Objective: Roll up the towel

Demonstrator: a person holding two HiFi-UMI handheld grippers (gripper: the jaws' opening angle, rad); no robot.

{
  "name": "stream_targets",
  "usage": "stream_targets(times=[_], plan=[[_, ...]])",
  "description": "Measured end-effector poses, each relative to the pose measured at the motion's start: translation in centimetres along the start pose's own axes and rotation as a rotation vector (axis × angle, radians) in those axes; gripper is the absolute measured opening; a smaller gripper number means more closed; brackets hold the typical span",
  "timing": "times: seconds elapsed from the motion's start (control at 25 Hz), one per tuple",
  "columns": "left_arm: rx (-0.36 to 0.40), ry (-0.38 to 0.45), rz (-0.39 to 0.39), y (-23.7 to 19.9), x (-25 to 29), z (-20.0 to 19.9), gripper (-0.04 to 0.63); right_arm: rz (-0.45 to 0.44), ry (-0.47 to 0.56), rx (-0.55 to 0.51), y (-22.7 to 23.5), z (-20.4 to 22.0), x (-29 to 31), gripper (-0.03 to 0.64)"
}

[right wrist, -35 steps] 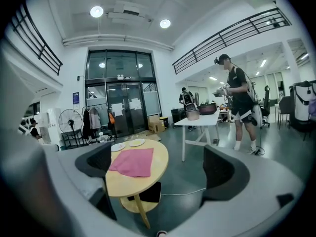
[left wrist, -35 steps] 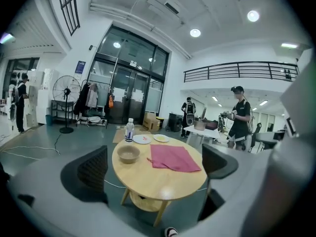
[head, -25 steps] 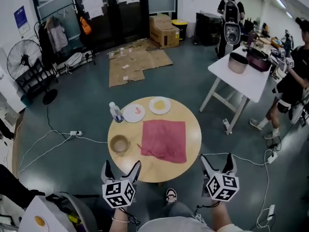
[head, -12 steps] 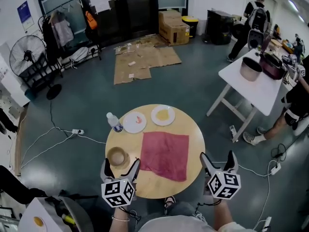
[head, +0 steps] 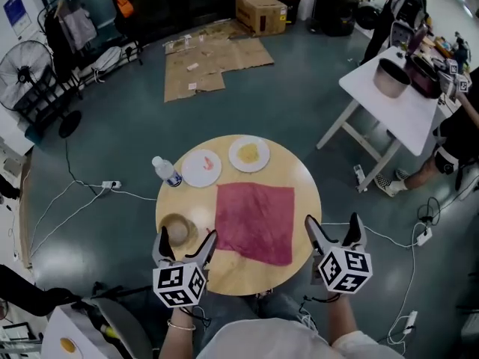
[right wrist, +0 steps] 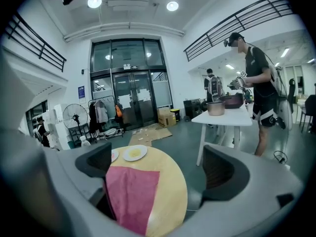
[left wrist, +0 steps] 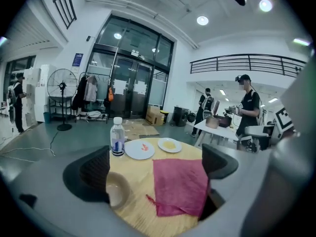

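With the left hand-held gripper point(head: 185, 239) and right hand-held gripper point(head: 331, 225) both open and empty, the towel point(head: 256, 221) lies flat on the bench point(head: 301, 187) just ahead between them, and a left reach for its near edge risks nudging the bowl point(head: 178, 230) just ahead of that gripper's left jaw.

Both grippers have come forward to the round table point(head: 299, 172). The left gripper point(head: 185, 236) now overlaps its near edge beside the bowl point(head: 177, 230), and the right gripper point(head: 331, 222) sits just off its near right edge, closer to the towel point(head: 256, 212). Far right, the person with a backpack point(head: 405, 6) has walked further right.
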State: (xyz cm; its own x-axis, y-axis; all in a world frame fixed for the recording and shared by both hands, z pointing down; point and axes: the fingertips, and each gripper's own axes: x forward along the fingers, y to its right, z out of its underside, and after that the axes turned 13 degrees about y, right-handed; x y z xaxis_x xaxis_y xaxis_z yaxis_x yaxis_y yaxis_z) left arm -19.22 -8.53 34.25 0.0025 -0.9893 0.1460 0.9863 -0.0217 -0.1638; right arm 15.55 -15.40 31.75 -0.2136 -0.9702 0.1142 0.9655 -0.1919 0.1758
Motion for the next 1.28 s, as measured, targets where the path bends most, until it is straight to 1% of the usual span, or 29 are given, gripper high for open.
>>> stream_targets(times=[0.2,0.28,0.36,0.4,0.48,0.6,0.64,0.68,0.72,0.8,0.92,1.08,1.16,1.28], plan=[[0.018,-0.015,0.112,0.2,2.0,-0.5,0.575,0.036,-0.019,0.007,-1.0,1.1,-0.8,0.571],[0.018,-0.03,0.16,0.6,2.7,-0.5,0.575,0.027,-0.029,0.012,-1.7,1.3,-0.8,0.553],[0.021,-0.064,0.224,1.4,3.0,0.1,0.574,0.0,-0.045,0.005,-2.6,1.7,-0.8,0.527],[0.027,-0.09,0.266,2.0,3.0,0.7,0.572,-0.02,-0.057,-0.003,-3.1,2.0,-0.9,0.514],[0.048,-0.155,0.366,3.5,2.8,2.1,0.546,-0.069,-0.079,-0.015,-4.0,2.6,-1.2,0.481],[0.089,-0.25,0.497,5.3,2.3,4.3,0.519,-0.125,-0.117,-0.01,-4.9,3.8,-1.5,0.422],[0.105,-0.282,0.533,5.6,2.1,5.0,0.502,-0.135,-0.132,-0.007,-5.0,4.3,-1.6,0.404],[0.125,-0.312,0.564,5.9,1.9,5.7,0.471,-0.143,-0.147,-0.006,-5.1,4.8,-1.7,0.388],[0.148,-0.339,0.591,6.2,1.8,6.3,0.453,-0.154,-0.162,-0.004,-5.2,5.3,-1.8,0.375],[0.193,-0.382,0.638,6.8,1.5,7.4,0.446,-0.182,-0.195,-0.005,-5.3,6.2,-2.1,0.355],[0.247,-0.44,0.7,7.5,0.9,9.0,0.41,-0.239,-0.256,-0.025,-5.6,8.0,-2.6,0.319],[0.274,-0.542,0.772,8.1,0.3,11.1,0.372,-0.316,-0.331,-0.066,-5.7,10.4,-3.1,0.269],[0.3,-0.593,0.814,8.2,-0.2,11.9,0.328,-0.346,-0.373,-0.087,-5.6,11.4,-3.7,0.247],[0.383,-0.648,0.884,8.1,-0.9,12.8,0.319,-0.385,-0.436,-0.119,-5.2,13.0,-4.6,0.229]])
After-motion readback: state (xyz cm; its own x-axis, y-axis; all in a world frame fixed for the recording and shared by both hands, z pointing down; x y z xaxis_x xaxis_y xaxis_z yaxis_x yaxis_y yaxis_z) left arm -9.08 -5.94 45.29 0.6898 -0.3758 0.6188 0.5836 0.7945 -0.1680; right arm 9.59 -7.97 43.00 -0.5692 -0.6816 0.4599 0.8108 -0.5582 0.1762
